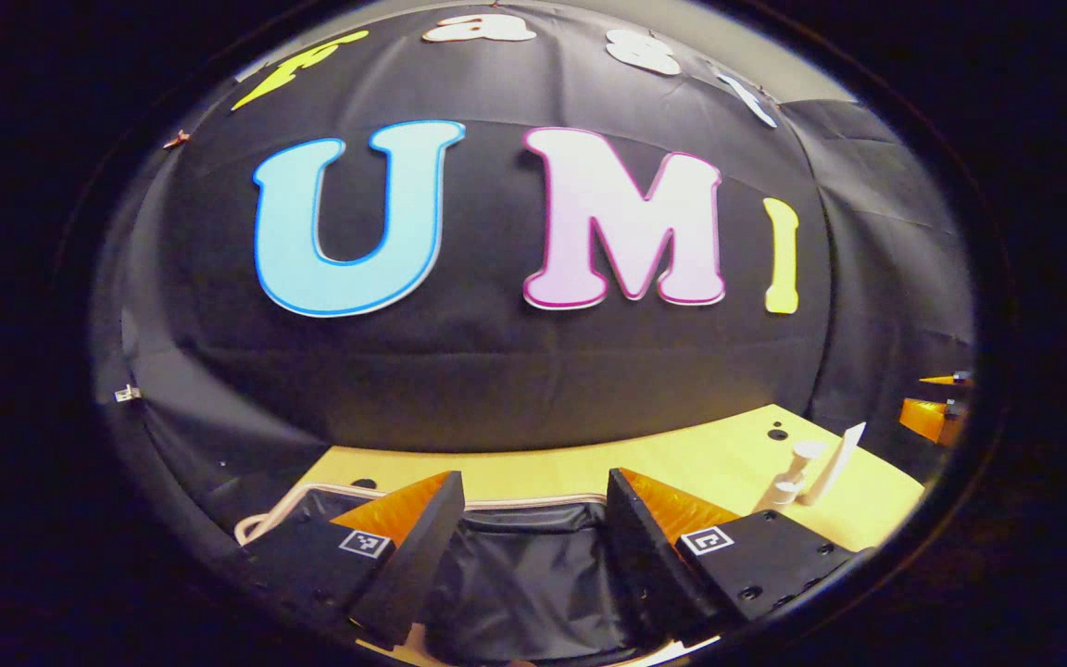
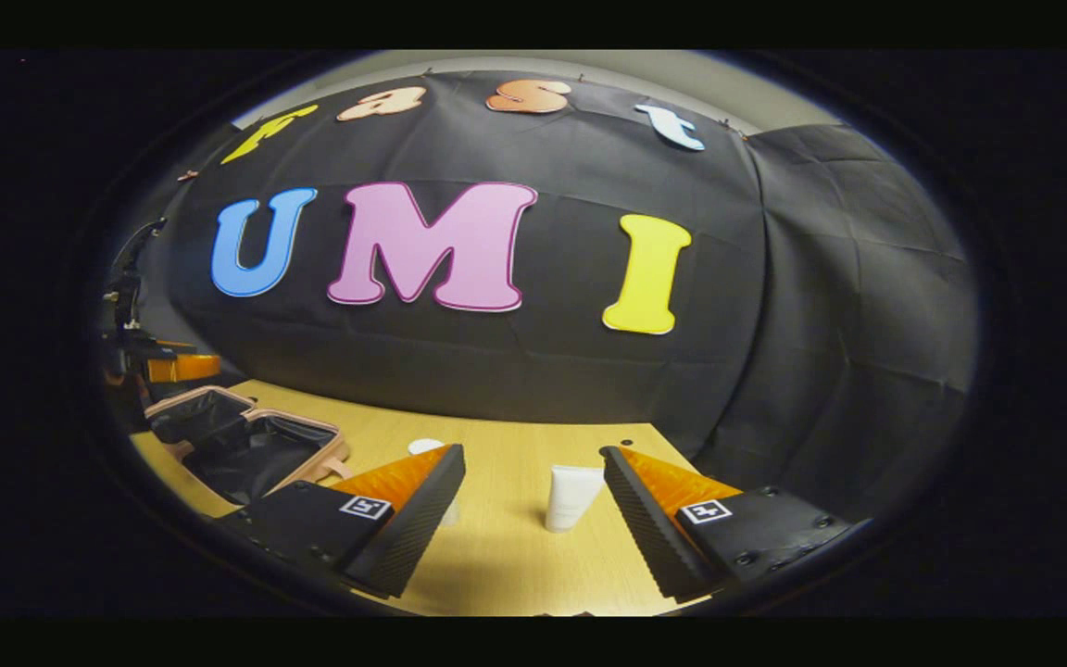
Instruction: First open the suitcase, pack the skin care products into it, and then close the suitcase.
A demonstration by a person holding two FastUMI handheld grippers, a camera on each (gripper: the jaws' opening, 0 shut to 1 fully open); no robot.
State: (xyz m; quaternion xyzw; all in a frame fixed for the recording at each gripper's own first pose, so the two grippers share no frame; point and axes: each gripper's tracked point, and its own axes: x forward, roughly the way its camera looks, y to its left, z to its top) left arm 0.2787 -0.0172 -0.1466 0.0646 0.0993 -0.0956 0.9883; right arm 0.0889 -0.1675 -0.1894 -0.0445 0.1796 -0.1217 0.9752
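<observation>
One open suitcase (image 2: 246, 445) — two skin care products: tube (image 2: 572, 496), bottle (image 1: 793, 477).

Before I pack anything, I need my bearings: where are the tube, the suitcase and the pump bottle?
Tube (image 2: 573, 496), right gripper view, its body.
Suitcase (image 2: 246, 449), right gripper view, its lining.
Pump bottle (image 1: 791, 477), left gripper view, its neck.

In the right gripper view a white bottle (image 2: 426, 447) stands mostly hidden behind the lower-left finger. The suitcase (image 1: 533, 574) runs off the left gripper view's bottom edge, half covered by both fingers.
</observation>
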